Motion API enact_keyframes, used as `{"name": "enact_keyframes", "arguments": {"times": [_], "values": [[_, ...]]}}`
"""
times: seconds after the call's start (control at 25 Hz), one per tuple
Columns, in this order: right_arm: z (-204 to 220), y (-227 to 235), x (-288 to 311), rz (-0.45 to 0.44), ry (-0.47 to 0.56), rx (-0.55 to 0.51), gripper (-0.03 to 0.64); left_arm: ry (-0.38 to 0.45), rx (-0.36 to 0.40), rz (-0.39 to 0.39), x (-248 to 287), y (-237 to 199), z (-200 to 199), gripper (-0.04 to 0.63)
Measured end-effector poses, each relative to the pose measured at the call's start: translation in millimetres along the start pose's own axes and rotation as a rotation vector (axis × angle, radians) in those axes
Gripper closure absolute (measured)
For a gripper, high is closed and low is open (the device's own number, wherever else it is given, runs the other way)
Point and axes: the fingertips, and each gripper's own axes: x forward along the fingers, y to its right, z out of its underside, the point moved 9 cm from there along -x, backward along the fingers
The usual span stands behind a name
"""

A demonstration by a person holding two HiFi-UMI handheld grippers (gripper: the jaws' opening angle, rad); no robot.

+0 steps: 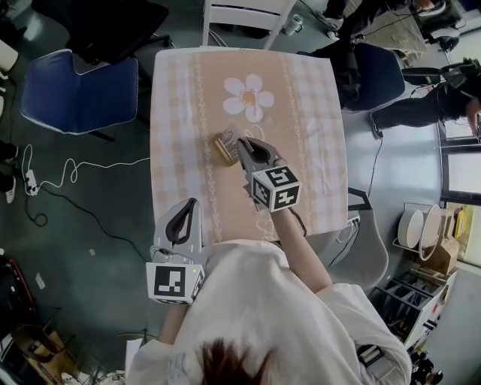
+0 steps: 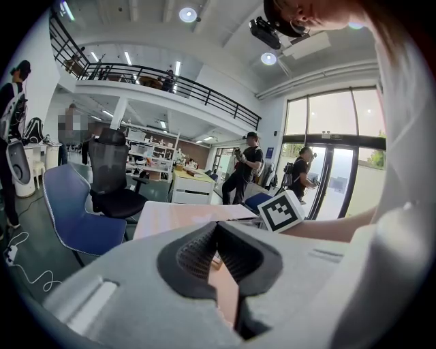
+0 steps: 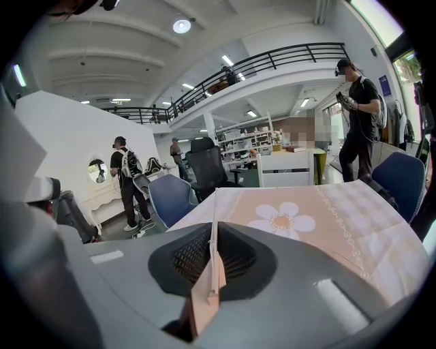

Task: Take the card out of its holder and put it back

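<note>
A small wooden card holder [image 1: 225,147] stands on the peach checked tablecloth [image 1: 180,113], just below the printed flower. My right gripper [image 1: 242,145] reaches to the holder's right side. In the right gripper view the right gripper [image 3: 214,237] is shut on a thin card [image 3: 214,218] seen edge-on, which rises above the pads; the holder is hidden there. My left gripper [image 1: 188,204] hangs at the table's near left edge, away from the holder. The left gripper [image 2: 217,227] is shut with nothing between its tips.
A blue chair [image 1: 79,94] stands left of the table, a white chair [image 1: 244,15] at its far end, another blue chair [image 1: 376,75] at right and a grey one [image 1: 368,252] near right. A white cable [image 1: 71,169] lies on the floor. People stand around the room.
</note>
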Motion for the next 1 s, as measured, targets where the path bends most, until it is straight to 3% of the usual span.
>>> {"name": "enact_keyframes", "arguments": {"times": [1.0], "values": [[-34.8, -4.6, -38.4, 0.045, 0.126, 0.016, 0.603, 0.017, 0.023, 0.013, -10.9, 3.9, 1.0, 0.595]]}}
